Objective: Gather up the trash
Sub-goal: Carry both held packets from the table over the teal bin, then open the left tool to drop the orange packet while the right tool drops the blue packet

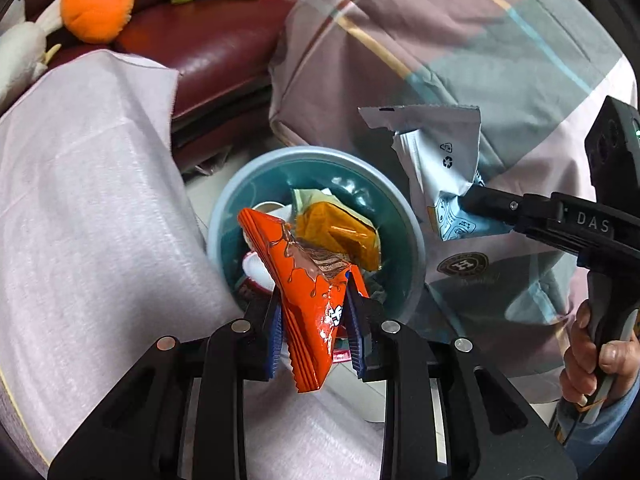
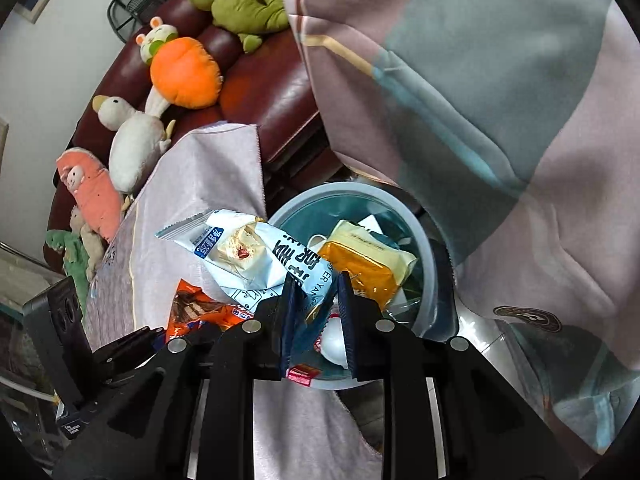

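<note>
My left gripper (image 1: 316,316) is shut on an orange snack wrapper (image 1: 304,288) and holds it above the blue bin (image 1: 412,232). My right gripper (image 2: 316,312) is shut on a light blue and white bread wrapper (image 2: 256,256), also over the bin (image 2: 432,280); that wrapper shows in the left wrist view (image 1: 444,160), held by the right gripper (image 1: 476,196). The bin holds a yellow packet (image 1: 340,236) (image 2: 368,260), a white cup and other trash. The orange wrapper (image 2: 200,312) shows at lower left in the right wrist view.
A pale lilac cloth (image 1: 92,200) covers a surface left of the bin. A dark red sofa (image 1: 208,48) with plush toys (image 2: 184,72) stands behind. A checked pink and teal quilt (image 1: 460,52) hangs right of the bin.
</note>
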A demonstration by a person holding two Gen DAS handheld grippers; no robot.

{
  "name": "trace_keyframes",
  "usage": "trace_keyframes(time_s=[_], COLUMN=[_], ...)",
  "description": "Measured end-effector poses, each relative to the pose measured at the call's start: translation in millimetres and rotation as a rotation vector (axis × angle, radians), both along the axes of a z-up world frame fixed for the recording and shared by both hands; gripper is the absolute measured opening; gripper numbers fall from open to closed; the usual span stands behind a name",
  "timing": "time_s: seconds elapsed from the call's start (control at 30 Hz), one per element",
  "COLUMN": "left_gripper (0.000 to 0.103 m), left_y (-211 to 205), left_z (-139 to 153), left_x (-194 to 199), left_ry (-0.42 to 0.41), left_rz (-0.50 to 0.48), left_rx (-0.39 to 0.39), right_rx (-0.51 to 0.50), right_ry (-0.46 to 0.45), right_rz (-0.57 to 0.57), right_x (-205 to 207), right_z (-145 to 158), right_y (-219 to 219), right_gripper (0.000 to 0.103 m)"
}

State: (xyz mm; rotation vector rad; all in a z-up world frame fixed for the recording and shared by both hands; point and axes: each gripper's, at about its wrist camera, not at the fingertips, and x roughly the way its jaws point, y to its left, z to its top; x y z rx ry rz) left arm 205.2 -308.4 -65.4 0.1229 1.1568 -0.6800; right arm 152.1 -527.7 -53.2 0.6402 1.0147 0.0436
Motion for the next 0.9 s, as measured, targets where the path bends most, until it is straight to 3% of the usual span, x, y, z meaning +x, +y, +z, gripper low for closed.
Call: trace_keyframes(time_s=[0.2,0.37,0.47,0.53,0.9], left_gripper=[0.030,0.067,0.082,0.087,0.094], left_y=[-18,-24,-22,-19,12], left_z=[-13,-17,-17,-15,-2], left_x=[6,8,7,8,8], left_ry=[0.010,-0.006,-0.021,-0.025,-0.043], left_rz=[-0.029,-0.027,-0.014,-0.003,0.072], left_rx=[0.016,0.024,0.032,0.039,0.059], right_rx=[-0.002,-0.013,-0.015,-0.018,-0.033], right_ry=[0.011,0.019,0.021,0.022,0.031], right_rz=[-0.020,-0.027,-0.027,-0.025,-0.010], right_x=[3,4,6,7,17], right_z=[-5,-6,-6,-6,-5], right_y=[-8,-11,-11,-10,-1], right_gripper=[0.021,0.021,0.021,0.022,0.023])
